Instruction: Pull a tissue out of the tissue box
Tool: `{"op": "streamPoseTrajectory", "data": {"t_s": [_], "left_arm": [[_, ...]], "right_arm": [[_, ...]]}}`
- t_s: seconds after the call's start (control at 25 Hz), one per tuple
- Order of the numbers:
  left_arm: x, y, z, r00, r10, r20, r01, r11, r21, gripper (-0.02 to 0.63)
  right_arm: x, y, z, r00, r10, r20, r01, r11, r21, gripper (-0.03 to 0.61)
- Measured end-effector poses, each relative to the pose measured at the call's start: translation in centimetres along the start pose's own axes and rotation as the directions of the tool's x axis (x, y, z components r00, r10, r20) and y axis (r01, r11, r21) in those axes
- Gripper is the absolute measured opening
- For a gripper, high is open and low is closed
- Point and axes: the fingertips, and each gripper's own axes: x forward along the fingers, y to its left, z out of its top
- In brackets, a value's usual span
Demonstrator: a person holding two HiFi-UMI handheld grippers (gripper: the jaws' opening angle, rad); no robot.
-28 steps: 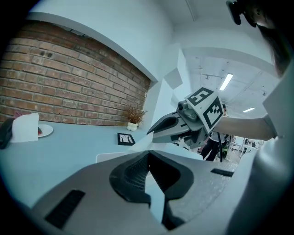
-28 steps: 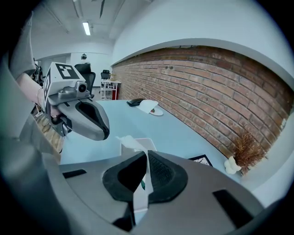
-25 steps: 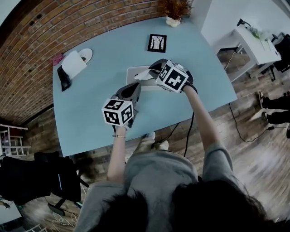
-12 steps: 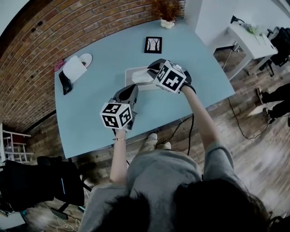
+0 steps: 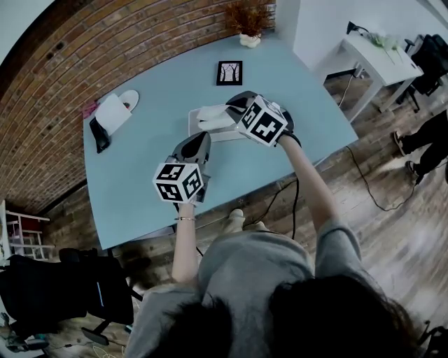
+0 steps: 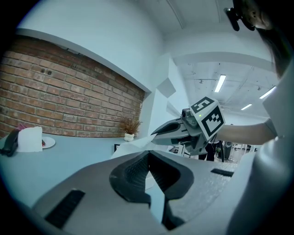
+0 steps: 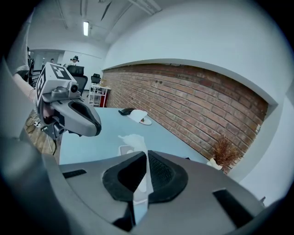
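The tissue box [image 5: 197,130] lies on the blue table [image 5: 140,182]. Over the box, the right gripper [image 5: 229,110] has its 2 jaws pressed together on a white tissue [image 5: 212,116], which stretches from the box up into the grip (in the right gripper view the tissue [image 7: 142,181] runs as a thin strip between the jaws). The left gripper [image 5: 202,138] hovers just at the box's near edge, its jaws closed with nothing between them. Beyond the box stands a small framed picture [image 5: 229,72], and farther back a potted plant [image 5: 248,21]. Well to the box's left, a white roll [image 5: 113,105] sits on a plate [image 5: 131,89].
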Motion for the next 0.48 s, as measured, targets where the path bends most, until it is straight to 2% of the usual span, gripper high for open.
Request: {"op": "streamPoseTrajectory", "data": {"t_s": [0.48], "left_arm": [[-0.6, -2.4, 1.4, 0.995, -0.018, 0.093, 0.015, 0.999, 0.038, 0.003]], "right_arm": [[-4.5, 0.0, 1.8, 0.983, -0.069, 0.17, 0.054, 0.994, 0.094, 0.002]]}}
